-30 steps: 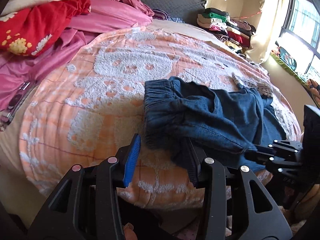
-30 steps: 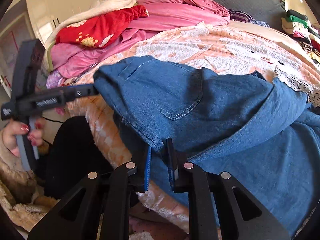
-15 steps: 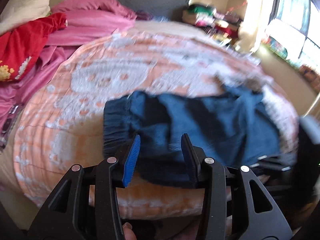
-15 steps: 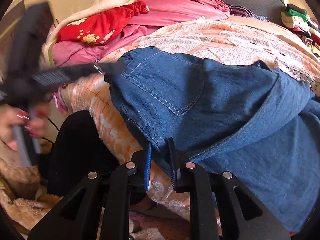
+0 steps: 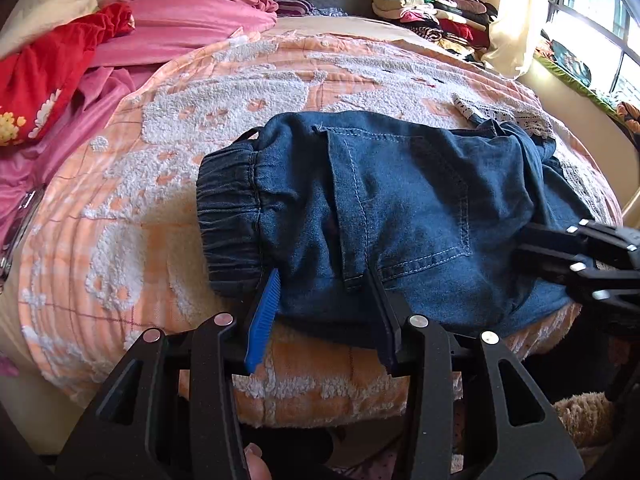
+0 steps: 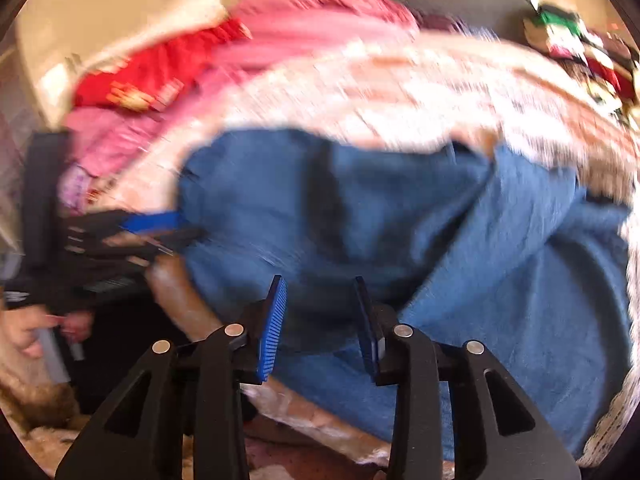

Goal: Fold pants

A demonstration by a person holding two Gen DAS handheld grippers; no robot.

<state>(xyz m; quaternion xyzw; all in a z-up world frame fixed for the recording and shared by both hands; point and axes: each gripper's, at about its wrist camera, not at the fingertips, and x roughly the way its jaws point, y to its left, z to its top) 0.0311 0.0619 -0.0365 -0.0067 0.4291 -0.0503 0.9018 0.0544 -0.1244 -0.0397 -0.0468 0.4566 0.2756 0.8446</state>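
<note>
Blue denim pants (image 5: 400,208) lie folded on the orange blanket (image 5: 200,100), elastic waistband (image 5: 228,212) to the left and a back pocket facing up. My left gripper (image 5: 322,280) is open at the pants' near edge; the denim shows between its fingertips, but the pads do not press it. My right gripper (image 6: 319,284) has its jaws opening, with the blurred denim (image 6: 400,220) lying between and behind them, unpinched. The right gripper (image 5: 580,256) also shows at the pants' right side. The left gripper (image 6: 152,232) shows at the left of the right wrist view.
Pink bedding (image 5: 180,12) and a red flowered cloth (image 5: 52,68) are heaped at the back left. A stack of folded clothes (image 5: 432,12) sits at the back right, by a curtain and window (image 5: 592,20). The bed's front edge runs just below both grippers.
The right gripper's jaws have opened and let go of the denim fold. The left gripper came down and closer to the pants' near edge. The pants now lie flatter.
</note>
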